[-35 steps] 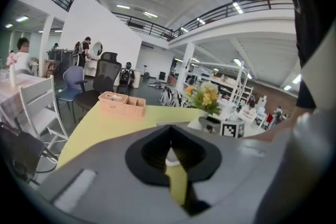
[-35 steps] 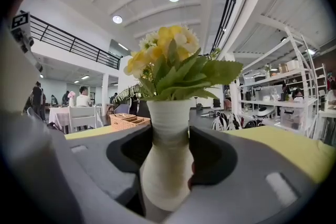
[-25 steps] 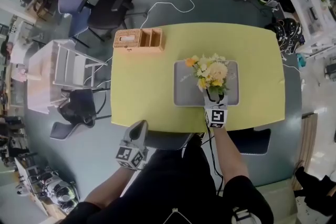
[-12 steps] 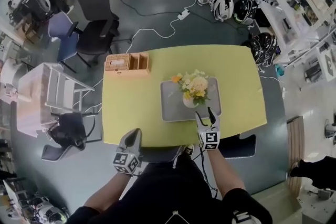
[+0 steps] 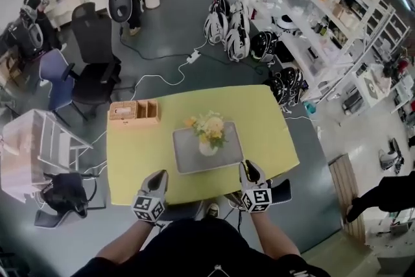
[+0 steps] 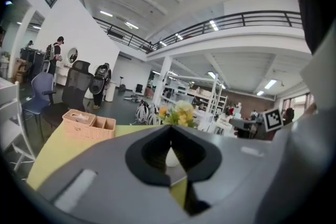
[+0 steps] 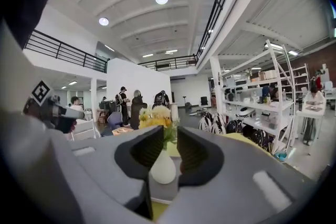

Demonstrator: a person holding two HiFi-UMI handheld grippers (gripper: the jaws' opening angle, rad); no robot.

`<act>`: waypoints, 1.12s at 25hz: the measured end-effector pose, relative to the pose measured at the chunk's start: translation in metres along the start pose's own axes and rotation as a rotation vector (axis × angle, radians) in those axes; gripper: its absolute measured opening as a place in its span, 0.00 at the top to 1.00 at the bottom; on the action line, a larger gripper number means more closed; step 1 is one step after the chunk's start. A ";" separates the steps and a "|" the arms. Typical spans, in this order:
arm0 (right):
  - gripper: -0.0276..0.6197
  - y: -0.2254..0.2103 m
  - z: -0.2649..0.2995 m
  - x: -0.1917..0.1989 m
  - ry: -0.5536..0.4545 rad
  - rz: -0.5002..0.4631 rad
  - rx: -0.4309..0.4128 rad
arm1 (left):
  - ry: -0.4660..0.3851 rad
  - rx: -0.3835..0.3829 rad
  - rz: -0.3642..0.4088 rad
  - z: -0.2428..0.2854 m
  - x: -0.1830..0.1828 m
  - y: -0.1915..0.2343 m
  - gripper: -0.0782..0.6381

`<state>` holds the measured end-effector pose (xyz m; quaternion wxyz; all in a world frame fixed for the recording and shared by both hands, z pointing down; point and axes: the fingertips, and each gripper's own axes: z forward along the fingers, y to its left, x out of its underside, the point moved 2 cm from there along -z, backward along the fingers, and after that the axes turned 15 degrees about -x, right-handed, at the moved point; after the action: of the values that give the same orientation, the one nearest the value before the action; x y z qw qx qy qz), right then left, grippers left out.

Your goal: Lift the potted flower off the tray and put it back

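Observation:
The potted flower (image 5: 207, 132), yellow and cream blooms in a small white vase, stands upright on the grey tray (image 5: 224, 159) in the middle of the yellow table (image 5: 130, 159). My right gripper (image 5: 249, 172) hangs over the table's near edge, clear of the tray. Its jaws are closing with a narrow gap and nothing between them. In the right gripper view (image 7: 169, 131) the flower (image 7: 155, 117) shows well beyond the tips. My left gripper (image 5: 156, 181) hovers at the near edge, left of the tray. Seen in the left gripper view (image 6: 170, 128), its jaws meet, empty.
A wicker box (image 5: 134, 111) sits at the table's back left corner. A white wire cart (image 5: 26, 146) and a black stool (image 5: 61, 198) stand left of the table. Office chairs (image 5: 94, 74), a power cable and helmets lie on the floor beyond. Shelving runs along the right.
My right gripper drew back from the vase to the table's near edge, rose, and its jaws narrowed. The left gripper rose a little. The flower stays on the tray.

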<state>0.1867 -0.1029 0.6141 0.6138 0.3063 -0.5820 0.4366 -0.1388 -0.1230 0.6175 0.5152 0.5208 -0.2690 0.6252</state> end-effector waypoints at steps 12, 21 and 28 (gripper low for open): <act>0.95 0.084 -0.020 -0.056 -0.084 -0.018 -0.094 | -0.057 0.115 0.026 -0.002 -0.019 -0.042 0.88; 0.95 0.099 -0.015 -0.053 -0.079 -0.012 -0.094 | -0.065 0.141 0.034 -0.016 -0.019 -0.044 0.88; 0.95 0.114 -0.005 -0.054 -0.068 -0.030 -0.110 | -0.053 0.128 0.035 -0.022 -0.019 -0.032 0.88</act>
<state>0.0904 -0.0594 0.5449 0.6162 0.2954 -0.6209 0.3840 -0.1192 -0.1002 0.5865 0.4623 0.5645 -0.2512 0.6361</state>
